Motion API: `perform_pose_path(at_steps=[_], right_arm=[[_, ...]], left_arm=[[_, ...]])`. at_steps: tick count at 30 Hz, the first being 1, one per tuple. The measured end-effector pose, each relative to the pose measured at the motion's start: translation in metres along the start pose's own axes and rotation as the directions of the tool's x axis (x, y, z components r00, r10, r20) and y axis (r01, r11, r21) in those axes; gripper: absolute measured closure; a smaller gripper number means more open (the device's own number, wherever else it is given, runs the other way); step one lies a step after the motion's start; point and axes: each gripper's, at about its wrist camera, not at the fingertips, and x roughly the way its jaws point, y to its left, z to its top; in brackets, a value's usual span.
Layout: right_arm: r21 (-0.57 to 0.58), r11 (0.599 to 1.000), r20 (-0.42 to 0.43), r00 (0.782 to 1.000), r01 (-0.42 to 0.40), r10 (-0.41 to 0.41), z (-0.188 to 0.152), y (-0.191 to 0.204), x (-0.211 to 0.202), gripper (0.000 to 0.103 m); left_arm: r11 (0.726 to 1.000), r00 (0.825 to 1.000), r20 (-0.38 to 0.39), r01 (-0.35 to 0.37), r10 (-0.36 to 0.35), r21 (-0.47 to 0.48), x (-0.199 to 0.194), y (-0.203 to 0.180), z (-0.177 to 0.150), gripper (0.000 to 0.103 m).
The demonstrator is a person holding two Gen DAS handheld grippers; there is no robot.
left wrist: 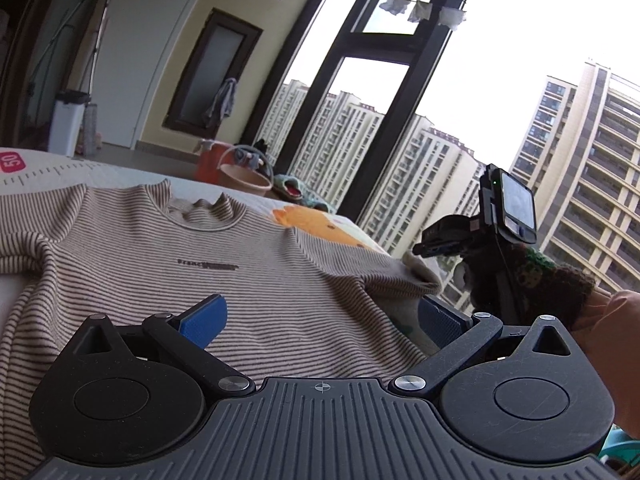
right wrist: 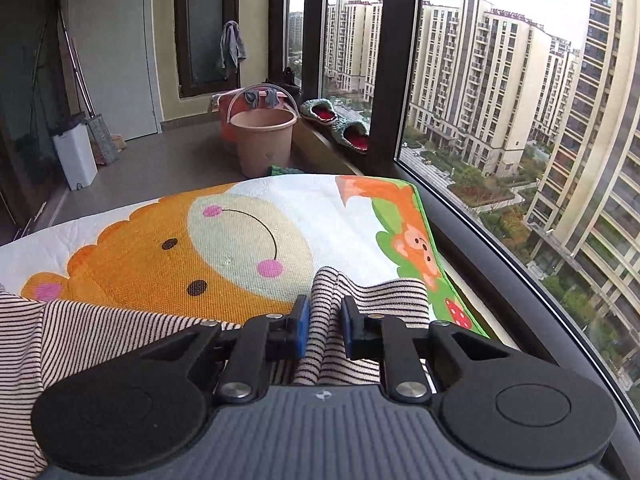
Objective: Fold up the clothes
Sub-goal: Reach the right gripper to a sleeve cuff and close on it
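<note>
Left tongs (left wrist: 320,318): spread wide, released, hovering over the lower body of the striped shirt (left wrist: 224,264). Right tongs (right wrist: 325,330): nearly closed, clenched on a bunched fold of the shirt's sleeve (right wrist: 328,312). The shirt lies front-up, collar away, on the cartoon-print mat (right wrist: 200,248) covering the worktop. Beyond, a pink bucket (right wrist: 264,136) stands on the floor, rags draped over its handle.

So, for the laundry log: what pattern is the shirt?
Thin brown-and-cream horizontal stripes on the shirt, clearest in the left wrist view.
</note>
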Motion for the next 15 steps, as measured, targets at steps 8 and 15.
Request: perform_pose_path(at_steps=[8, 15], right_arm=[[-0.055, 0.984, 0.125, 0.976, -0.170, 0.176, 0.037, 0.015, -0.069, 0.095], [-0.008, 0.994, 0.091, 0.990, -0.107, 0.107, 0.031, 0.002, -0.050, 0.032]], left_arm=[[0.998, 1.000, -0.019, -0.002, 0.001, -0.056, 0.003, 0.009, 0.001, 0.000], [0.995, 0.999, -0.033, -0.008, 0.005, -0.102, 0.003, 0.016, 0.001, 0.000]])
